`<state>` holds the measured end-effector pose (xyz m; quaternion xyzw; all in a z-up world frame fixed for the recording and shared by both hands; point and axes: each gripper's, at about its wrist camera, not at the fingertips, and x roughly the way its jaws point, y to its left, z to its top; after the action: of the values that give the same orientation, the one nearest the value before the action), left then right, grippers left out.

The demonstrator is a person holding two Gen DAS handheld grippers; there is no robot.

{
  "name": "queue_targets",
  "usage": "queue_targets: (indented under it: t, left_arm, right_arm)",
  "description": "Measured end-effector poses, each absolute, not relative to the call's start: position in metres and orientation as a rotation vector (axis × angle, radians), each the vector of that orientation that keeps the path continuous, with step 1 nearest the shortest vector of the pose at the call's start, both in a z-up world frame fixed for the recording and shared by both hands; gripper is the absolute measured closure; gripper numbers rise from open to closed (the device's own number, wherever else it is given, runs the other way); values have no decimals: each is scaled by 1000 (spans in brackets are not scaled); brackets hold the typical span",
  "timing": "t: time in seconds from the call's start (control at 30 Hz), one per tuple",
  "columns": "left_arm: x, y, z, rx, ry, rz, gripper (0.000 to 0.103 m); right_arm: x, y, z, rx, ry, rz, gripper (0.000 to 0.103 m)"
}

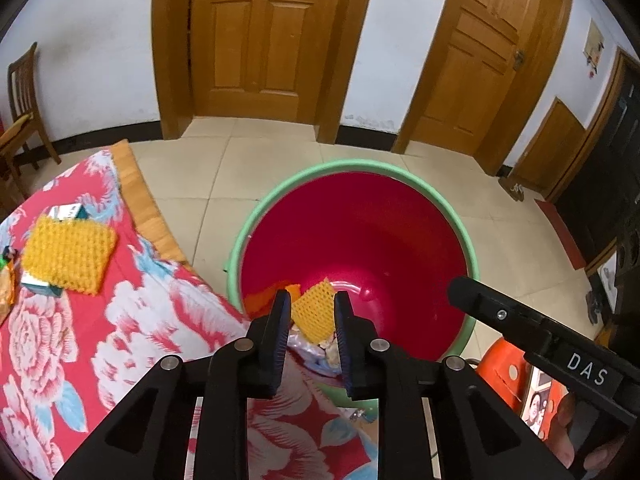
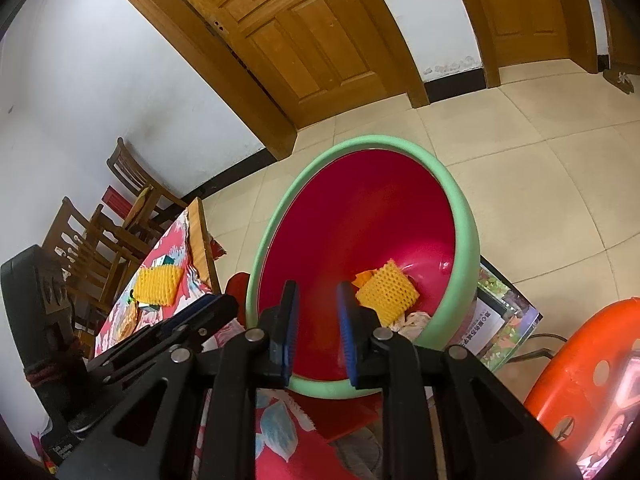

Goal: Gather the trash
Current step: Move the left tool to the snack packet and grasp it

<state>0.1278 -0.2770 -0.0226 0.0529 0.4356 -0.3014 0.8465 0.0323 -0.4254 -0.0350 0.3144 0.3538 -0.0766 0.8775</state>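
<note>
A red bin with a green rim (image 1: 352, 168) (image 2: 360, 144) stands on the floor beside the table. A yellow foam net (image 1: 316, 312) (image 2: 386, 294) lies inside it on orange scraps (image 1: 260, 300) and crumpled wrappers (image 2: 412, 320). My left gripper (image 1: 312, 304) hangs over the bin's near edge, open by a narrow gap; the net shows through the gap but lies below, untouched. My right gripper (image 2: 317, 296) is also over the bin, open and holding nothing. On the table rest a second yellow foam net (image 1: 68, 256) (image 2: 158, 284) and small teal boxes (image 1: 68, 212).
The table wears a red floral cloth (image 1: 140, 320). Wooden chairs (image 2: 100, 220) stand behind it by the wall. An orange plastic stool (image 2: 580, 360) is at the lower right, and a printed sheet (image 2: 504, 320) lies beside the bin. Beyond are a tiled floor (image 1: 280, 168) and wooden doors (image 1: 256, 40).
</note>
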Motion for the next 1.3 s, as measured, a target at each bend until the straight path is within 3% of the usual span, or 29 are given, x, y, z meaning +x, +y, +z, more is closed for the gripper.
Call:
queue_targets:
  t: [0.63, 0.97, 1.13, 1.3]
  left_arm:
    - [149, -161, 19, 73, 826, -424, 67]
    - [172, -87, 24, 62, 828, -302, 58]
    - [188, -57, 14, 58, 863, -287, 48]
    - [213, -23, 1, 12, 914, -261, 48]
  right_arm:
    - [64, -350, 0, 539, 750, 1, 60]
    - [95, -297, 6, 463, 795, 78, 57]
    - [114, -274, 2, 433, 832, 111, 54]
    - [129, -252, -4, 397, 866, 125, 54]
